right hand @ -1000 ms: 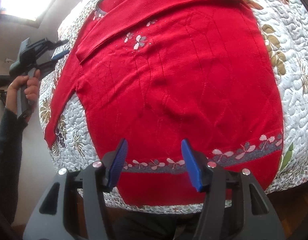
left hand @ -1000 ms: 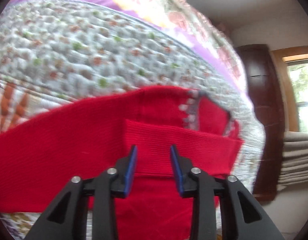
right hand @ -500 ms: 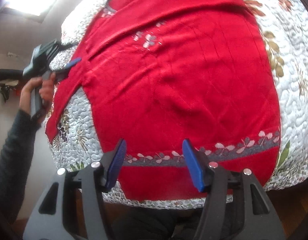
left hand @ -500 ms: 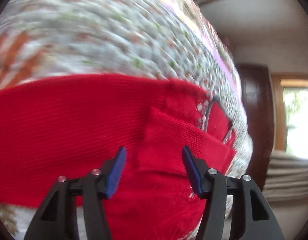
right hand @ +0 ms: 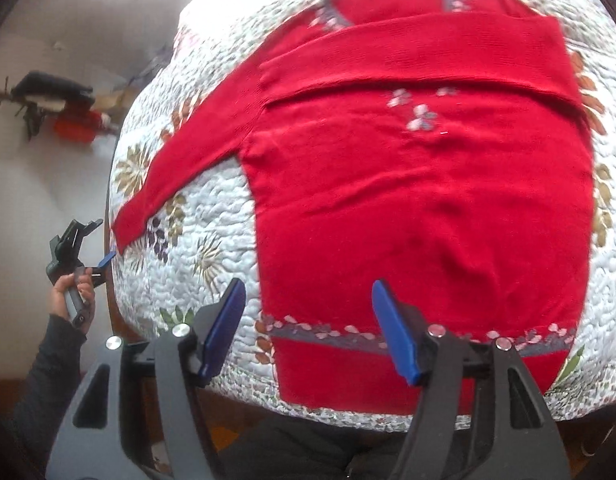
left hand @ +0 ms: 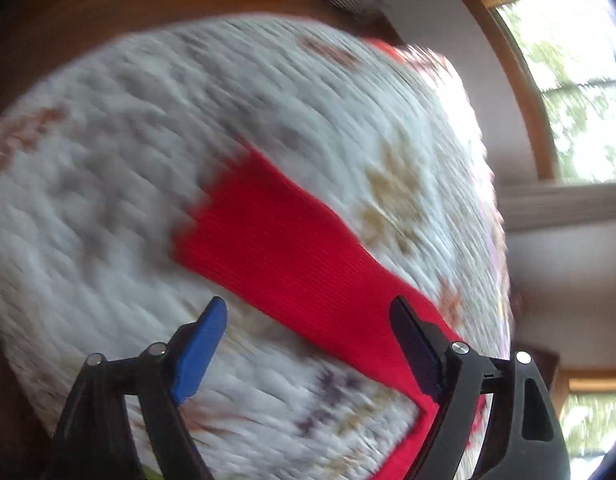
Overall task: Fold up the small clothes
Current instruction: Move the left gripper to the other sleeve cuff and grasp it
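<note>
Both tongs are spread wide and grip nothing: the left gripper (left hand: 308,320) hangs over the loose sleeve (left hand: 292,248), the right gripper (right hand: 308,312) above the hem. Under them a quilt (right hand: 212,216) covers the bed, and on it lies the red sweater (right hand: 420,208), spread flat, one sleeve folded across its chest. A hand (right hand: 70,294) holds the left tool beside the quilt's edge.

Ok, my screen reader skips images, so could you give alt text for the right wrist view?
A red sweater lies flat on a floral quilt, one sleeve folded across its chest. The open right gripper hovers over the hem; the left gripper is near the other cuff.
</note>
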